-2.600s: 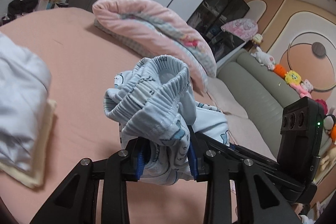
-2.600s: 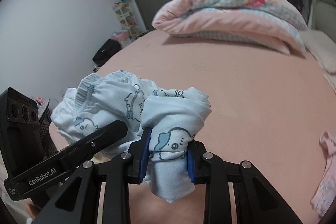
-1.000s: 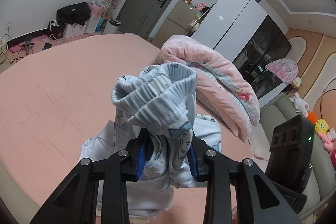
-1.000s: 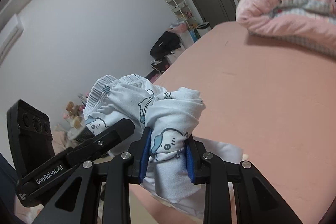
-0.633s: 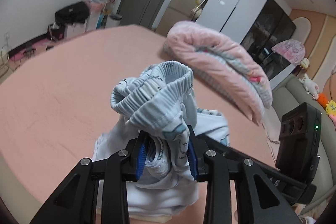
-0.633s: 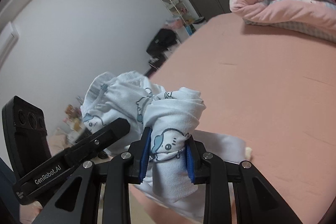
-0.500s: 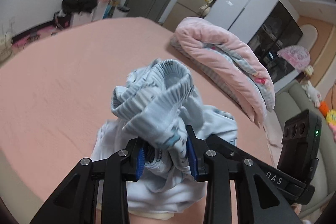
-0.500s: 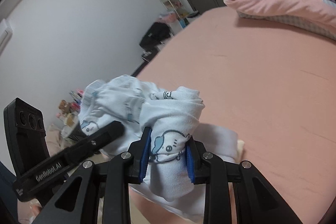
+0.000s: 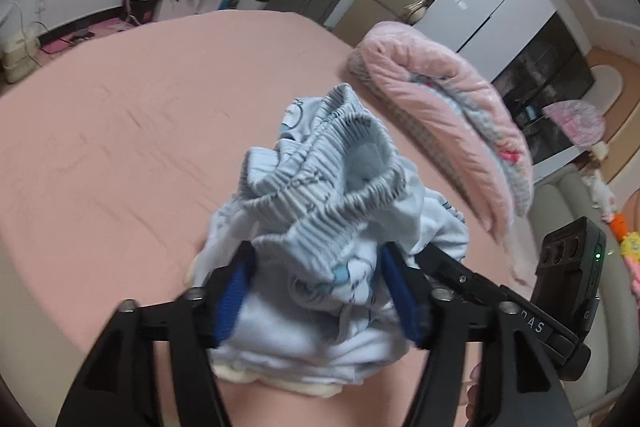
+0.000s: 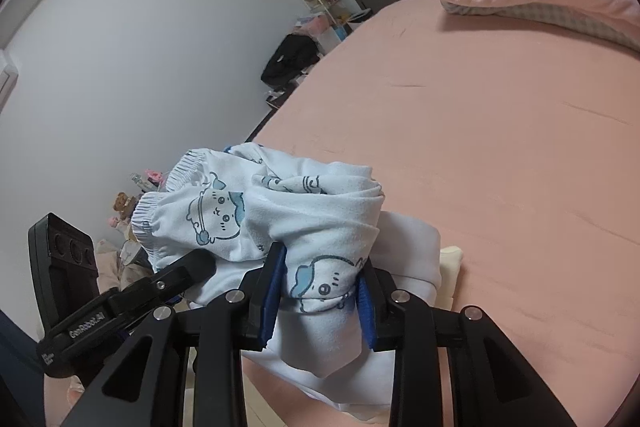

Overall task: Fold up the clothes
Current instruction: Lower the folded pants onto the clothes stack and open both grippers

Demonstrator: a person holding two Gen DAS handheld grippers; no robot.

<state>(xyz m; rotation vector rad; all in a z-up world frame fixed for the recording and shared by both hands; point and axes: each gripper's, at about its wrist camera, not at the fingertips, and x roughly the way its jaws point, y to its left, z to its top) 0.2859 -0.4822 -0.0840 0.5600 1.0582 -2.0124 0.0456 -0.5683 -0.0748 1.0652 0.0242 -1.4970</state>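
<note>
A bunched light-blue pair of pants with cartoon prints and an elastic waistband is held low over the pink bed. My left gripper has its blue pads spread wide, with the waistband end lying loosely between them. My right gripper is shut on the other bundled end of the pants. Under the pants lies a folded white garment on a cream piece, near the bed's edge. The left view is motion-blurred.
A rolled pink quilt lies at the far side of the bed. Beyond the bed are a black bag, a shelf, a door and wardrobes. A grey-green sofa with plush toys stands to the right.
Both grippers carried the pants across the bed and down onto the folded stack. The left gripper's jaws have just spread apart; the right stays clamped.
</note>
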